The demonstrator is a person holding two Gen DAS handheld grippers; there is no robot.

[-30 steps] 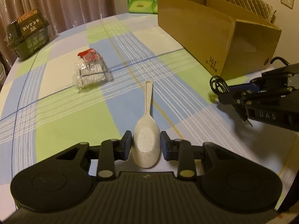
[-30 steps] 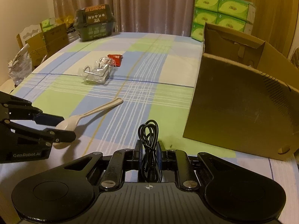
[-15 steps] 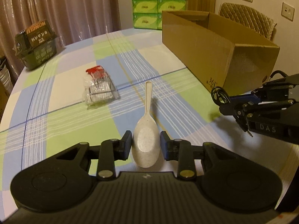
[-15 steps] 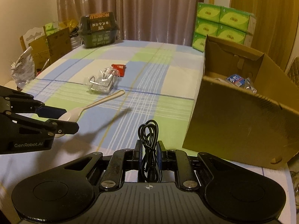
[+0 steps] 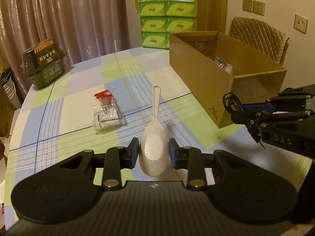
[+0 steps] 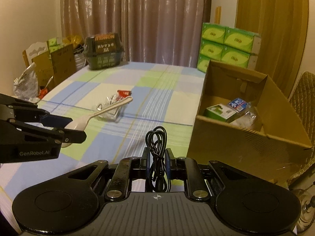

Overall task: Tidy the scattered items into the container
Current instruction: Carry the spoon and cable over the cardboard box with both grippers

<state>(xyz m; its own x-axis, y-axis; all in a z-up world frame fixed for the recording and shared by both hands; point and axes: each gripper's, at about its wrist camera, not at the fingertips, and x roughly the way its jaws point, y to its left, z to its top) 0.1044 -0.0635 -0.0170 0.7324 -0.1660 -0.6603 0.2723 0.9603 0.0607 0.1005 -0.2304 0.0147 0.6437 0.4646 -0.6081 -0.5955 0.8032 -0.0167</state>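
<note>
Already the cardboard box [image 6: 254, 137] held several packets; the left gripper [image 5: 153, 153] clamped a spoon [image 5: 154, 147], the right gripper [image 6: 157, 161] a cable [image 6: 157, 147] (one clear packet [image 5: 107, 116] remained on the table).

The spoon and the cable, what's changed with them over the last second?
Both claws have risen: the spoon, which lay on the tablecloth, now hangs above it in the left claw, and the right claw has carried the black cable high enough to see into the cardboard box. Both grips are unchanged, and the clear packet hasn't moved.
</note>
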